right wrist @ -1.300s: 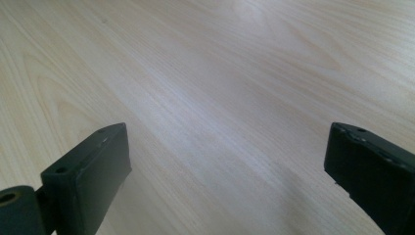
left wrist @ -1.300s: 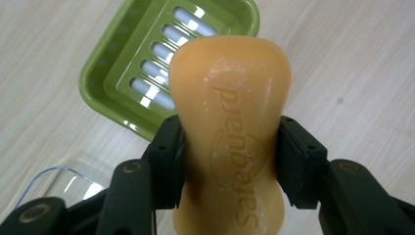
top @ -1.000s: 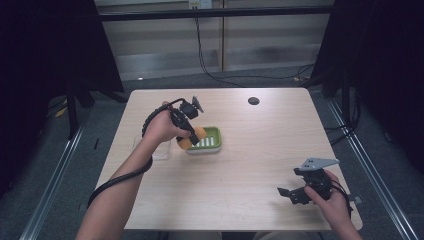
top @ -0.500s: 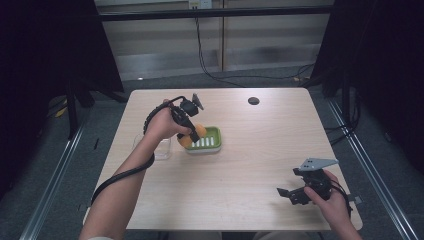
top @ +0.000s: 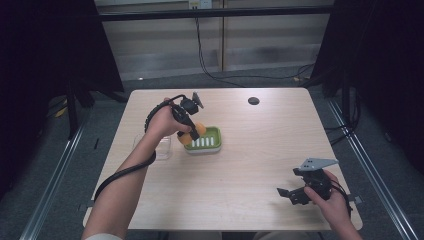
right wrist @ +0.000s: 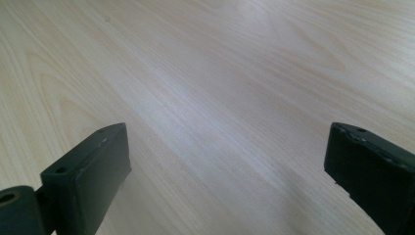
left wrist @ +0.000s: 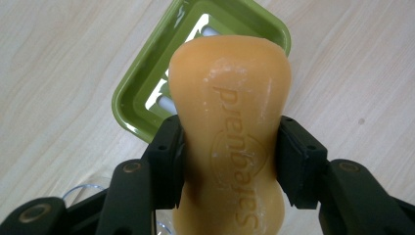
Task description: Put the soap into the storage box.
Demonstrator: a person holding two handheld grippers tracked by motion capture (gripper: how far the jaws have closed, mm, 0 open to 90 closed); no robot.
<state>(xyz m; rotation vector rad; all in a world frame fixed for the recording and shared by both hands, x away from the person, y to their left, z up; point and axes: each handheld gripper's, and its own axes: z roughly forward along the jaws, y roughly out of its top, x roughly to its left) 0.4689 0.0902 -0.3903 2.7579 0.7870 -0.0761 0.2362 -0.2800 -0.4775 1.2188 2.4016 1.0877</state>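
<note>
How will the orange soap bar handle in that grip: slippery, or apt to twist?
The soap bar looks rigid, probably keeping shape. Its smooth, waisted sides may slip between the left hand-held gripper pads. Released over the green dish, it likely lands flat.

Light wooden table (top: 260,165), grey floor (top: 60,170), dark curtains (top: 45,50)

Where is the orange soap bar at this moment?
In the high view, the soap bar is left of centre, held between the left gripper fingers, just above the green soap dish.
</note>
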